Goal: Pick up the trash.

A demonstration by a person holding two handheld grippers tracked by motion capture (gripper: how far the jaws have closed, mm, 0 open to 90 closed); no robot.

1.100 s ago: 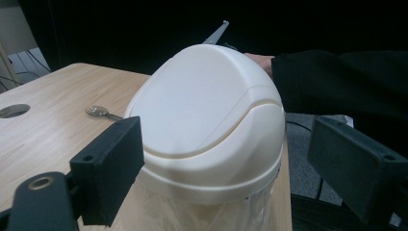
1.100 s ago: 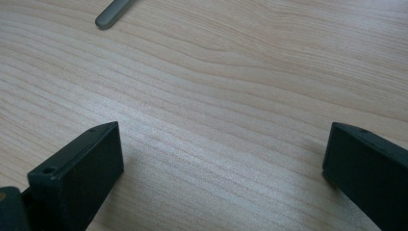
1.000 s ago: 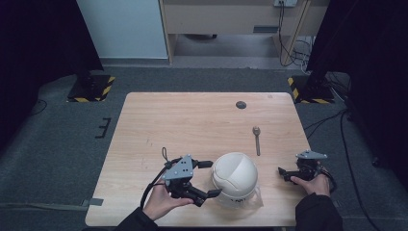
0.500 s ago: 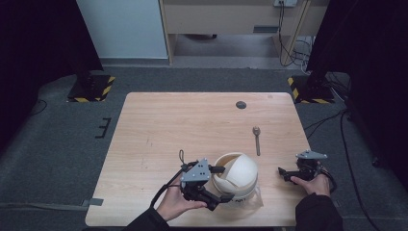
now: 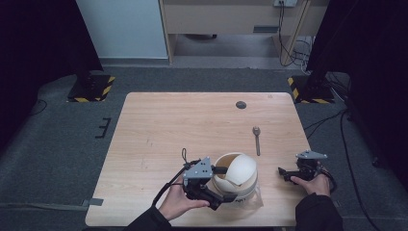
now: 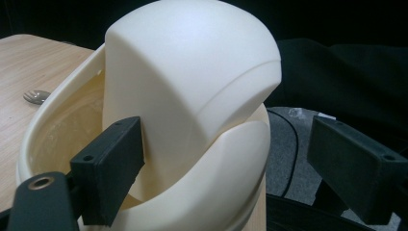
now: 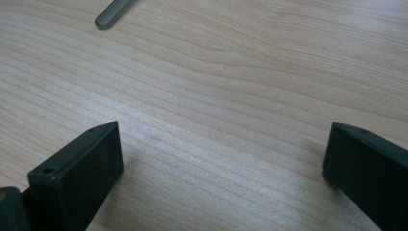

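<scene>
White domed container (image 5: 235,174) sits at desk (image 5: 159,125) 6 o'clock edge, lid tipped open; dark print low on its front, too small to read. Left gripper (image 5: 219,185) at its 9 o'clock side, jaws wide, one inside the rim, one outside, not clamped. Right gripper (image 5: 284,172) at 4 o'clock, jaws wide, empty. Spoon (image 5: 257,139) at 3 o'clock. Dark disc (image 5: 241,104) at 12.

Light wooden table with a pale grain top (image 5: 159,125), sitting on grey carpet floor (image 5: 57,144). A small dull metal spoon (image 5: 257,139) lies on the right part of the table, bowl end pointing away. There's a little dark round disc (image 5: 241,105) near the far edge, well apart from the spoon. Yellow-and-black striped stand bases (image 5: 91,86) sit off both far corners. Loose black cables (image 5: 288,43) hang by the wooden cabinet (image 5: 231,14) at the back.
</scene>
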